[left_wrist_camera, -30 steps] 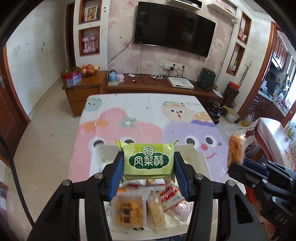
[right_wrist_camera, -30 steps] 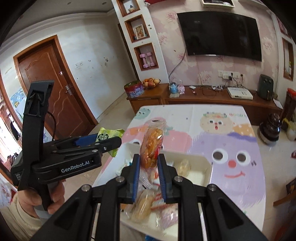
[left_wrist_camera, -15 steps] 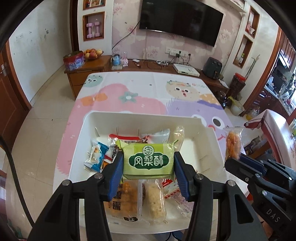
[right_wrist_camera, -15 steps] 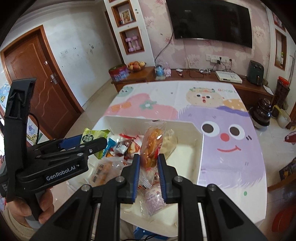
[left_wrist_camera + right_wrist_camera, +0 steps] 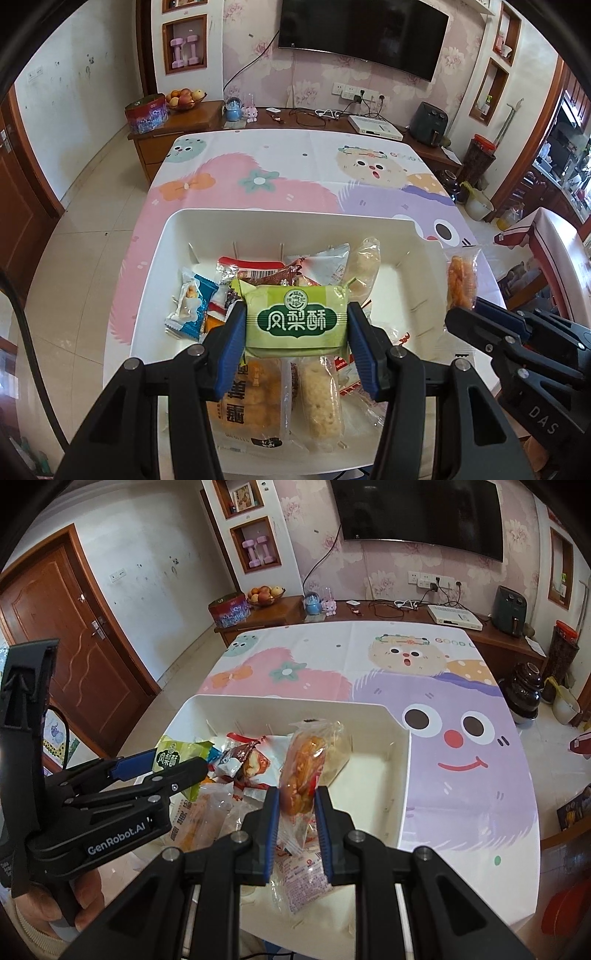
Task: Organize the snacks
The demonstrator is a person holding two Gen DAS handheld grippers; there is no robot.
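Above the white bin (image 5: 162, 258), the green pineapple-cake packet (image 5: 297, 320) sits squarely between the left gripper (image 5: 297, 334)'s blue fingers (image 5: 232, 339), clamped flat by its short ends, while the right gripper (image 5: 295, 810) pinches a clear-wrapped fried twist (image 5: 301, 771) upright, its lower half between the pads. Both seem mid-carry: the sorting step looks to be placing each packet in its own part of the bin, so each hand needs lowering over a bare stretch, likely the right side, before the fingers part. Loose snacks (image 5: 258, 391) crowd the bin's left and near parts; the bin rests on the cartoon-print desk (image 5: 461, 775).
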